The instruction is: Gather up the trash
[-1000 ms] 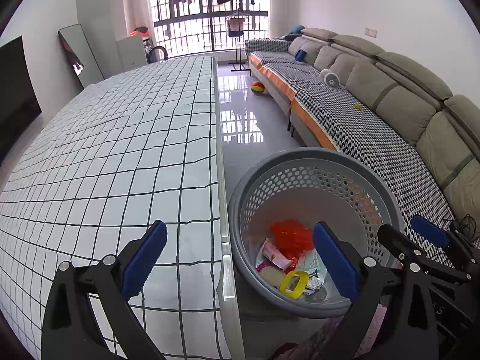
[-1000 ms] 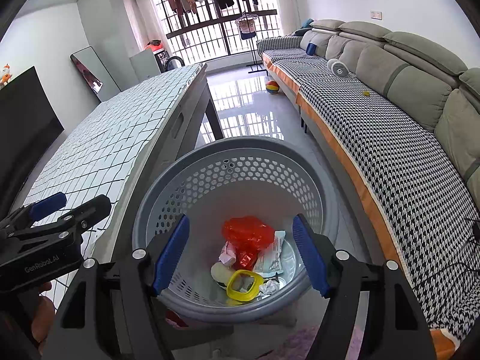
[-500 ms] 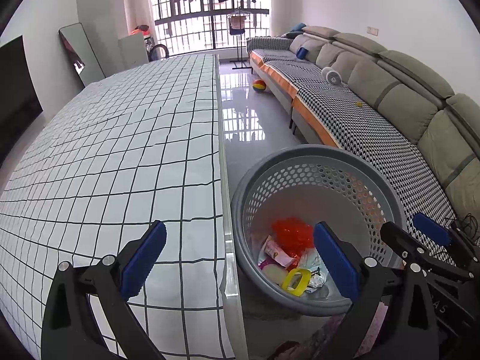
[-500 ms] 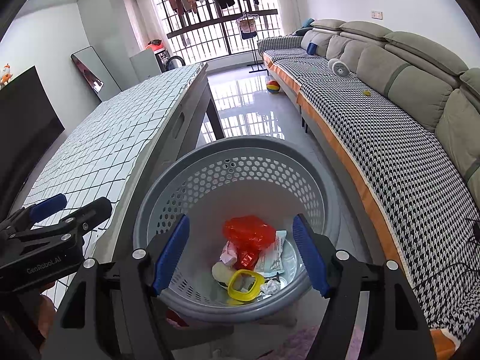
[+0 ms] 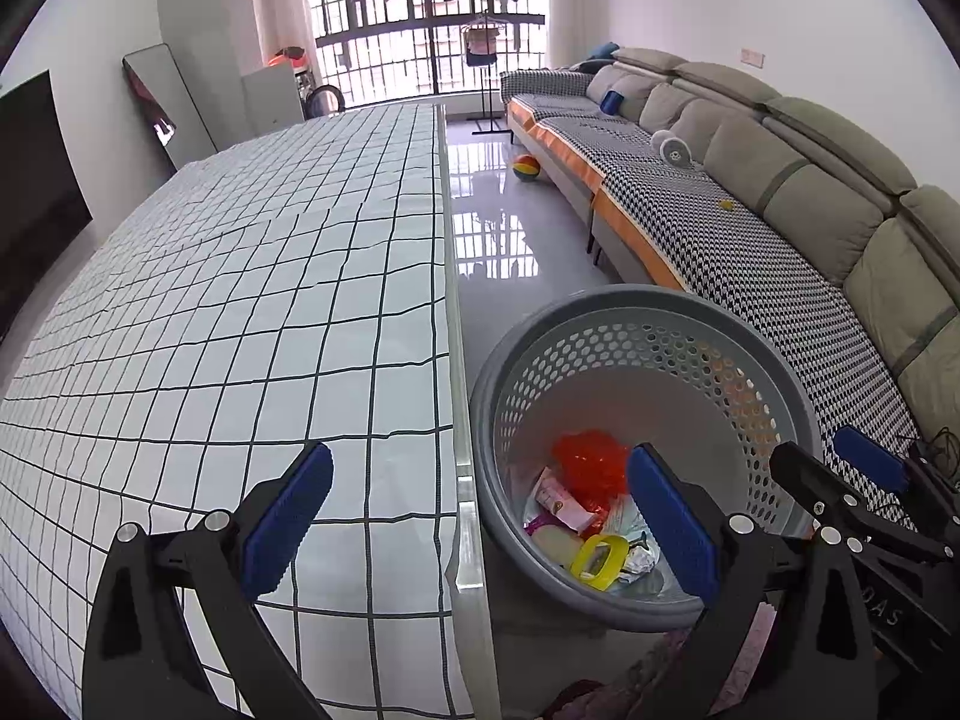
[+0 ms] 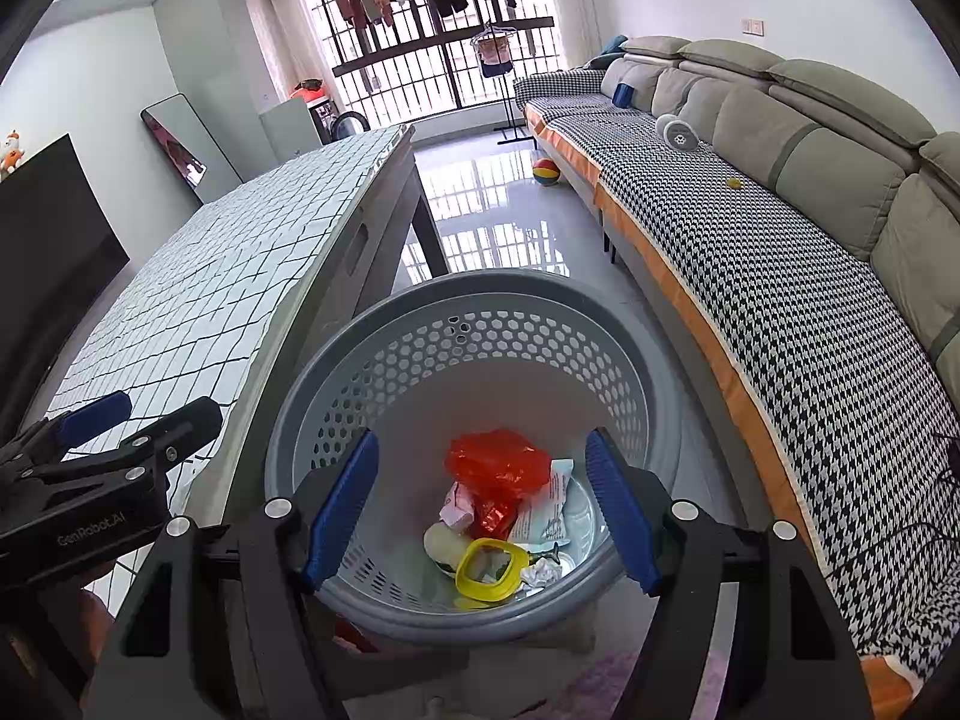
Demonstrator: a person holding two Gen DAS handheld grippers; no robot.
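The table (image 5: 240, 312), at the left of the room, carries a white cloth with a black grid. No loose trash is visible on the part of it that the cameras cover.

The left gripper (image 5: 480, 516) hangs over the table's near edge, its tongs spread wide and nothing between the blue pads (image 5: 288, 510). One pad is above the cloth; the other is above the basket.

The grey perforated basket (image 6: 480, 288) stands on the floor just beside the table edge, between table and sofa (image 6: 780, 276). The collected trash lies at its bottom: an orange plastic bag (image 6: 495, 462), a pink wrapper (image 6: 456, 507), a white printed pouch (image 6: 549, 510), a pale rounded piece (image 6: 444, 543), a yellow plastic ring (image 6: 489, 564) and a crumpled foil scrap (image 6: 540, 570).

Handling estimate: all items look light.
- Bag, wrapper, pouch, foil: soft and crushable, likely slippery film. Pinch a bunched fold, not a flat face.
- Yellow ring: apparently stiff. Grip across one side of the rim.
- Basket: rigid, light plastic. Take it by the rolled rim if it must be moved.

The right gripper (image 6: 480, 510) hangs directly over the basket mouth, tongs spread and empty.

On the sofa seat lies a small yellow object (image 6: 733, 183); whether it is trash cannot be determined. A coloured ball (image 6: 545, 171) rests on the floor further off.
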